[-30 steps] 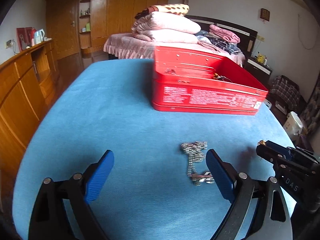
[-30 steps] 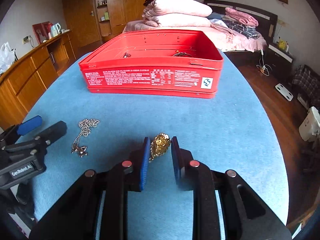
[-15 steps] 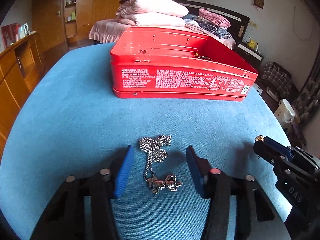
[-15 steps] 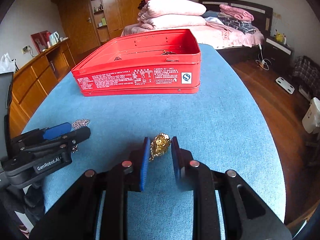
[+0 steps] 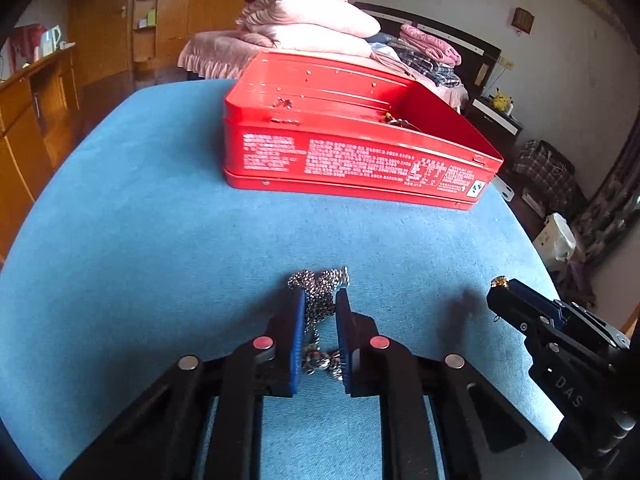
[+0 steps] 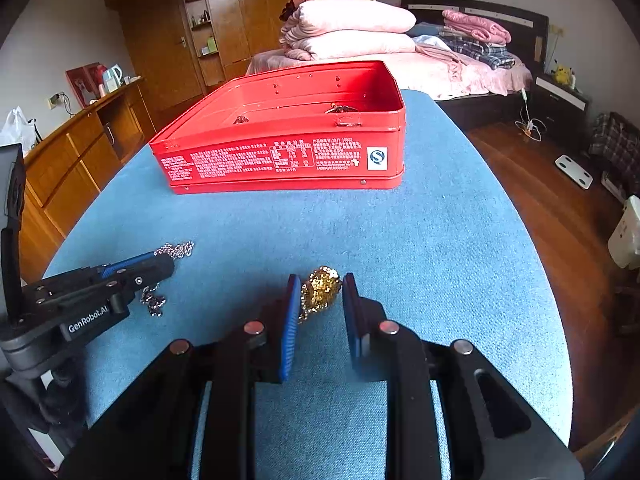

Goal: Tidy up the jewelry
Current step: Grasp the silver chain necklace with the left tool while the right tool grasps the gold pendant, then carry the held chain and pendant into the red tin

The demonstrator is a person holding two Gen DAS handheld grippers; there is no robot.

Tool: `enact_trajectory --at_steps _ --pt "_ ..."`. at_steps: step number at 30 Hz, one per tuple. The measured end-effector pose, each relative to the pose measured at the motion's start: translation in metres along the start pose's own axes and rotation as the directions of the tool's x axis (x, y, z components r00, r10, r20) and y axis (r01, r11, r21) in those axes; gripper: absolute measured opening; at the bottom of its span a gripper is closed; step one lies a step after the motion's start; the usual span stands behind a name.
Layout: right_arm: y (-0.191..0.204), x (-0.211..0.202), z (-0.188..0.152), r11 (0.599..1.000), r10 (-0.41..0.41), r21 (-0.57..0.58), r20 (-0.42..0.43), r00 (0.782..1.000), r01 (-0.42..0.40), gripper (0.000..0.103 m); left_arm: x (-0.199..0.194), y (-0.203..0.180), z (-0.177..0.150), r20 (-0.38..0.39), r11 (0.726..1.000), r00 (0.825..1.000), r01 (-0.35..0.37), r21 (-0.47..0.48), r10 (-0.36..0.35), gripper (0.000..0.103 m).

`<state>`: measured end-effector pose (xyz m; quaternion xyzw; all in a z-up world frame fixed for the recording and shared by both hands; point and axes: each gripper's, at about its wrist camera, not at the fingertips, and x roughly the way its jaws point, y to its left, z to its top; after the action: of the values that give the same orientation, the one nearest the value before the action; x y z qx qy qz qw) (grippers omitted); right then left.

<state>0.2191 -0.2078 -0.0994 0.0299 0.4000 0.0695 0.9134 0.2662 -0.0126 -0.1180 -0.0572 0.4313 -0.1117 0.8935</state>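
Silver chain (image 5: 320,300) sits clamped in the left gripper (image 5: 320,308), gold jewelry (image 6: 321,290) pinched by the right gripper (image 6: 320,292), red tin (image 6: 280,160) beyond.

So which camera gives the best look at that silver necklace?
The left wrist view: the silver necklace lies dead centre between the left gripper fingers, chain and pendant visible. The right wrist view shows only bits of chain around that gripper, far to one side.

Both wrist views low, close over blue table (image 5: 160,240); share red tin (image 5: 352,160).
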Motion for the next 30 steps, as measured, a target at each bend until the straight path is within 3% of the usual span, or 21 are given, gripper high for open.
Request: enact_trajectory --at_steps 17,30 --pt "0.021 -0.023 0.006 0.999 0.018 -0.039 0.039 0.999 -0.016 0.02 -0.053 0.012 0.006 0.119 1.0 0.993 -0.003 -0.005 0.004 0.015" --pt "0.023 -0.031 0.028 0.998 0.033 -0.056 0.066 0.997 -0.029 0.02 -0.062 0.003 0.031 0.183 0.999 0.982 -0.043 0.024 0.038 0.015"
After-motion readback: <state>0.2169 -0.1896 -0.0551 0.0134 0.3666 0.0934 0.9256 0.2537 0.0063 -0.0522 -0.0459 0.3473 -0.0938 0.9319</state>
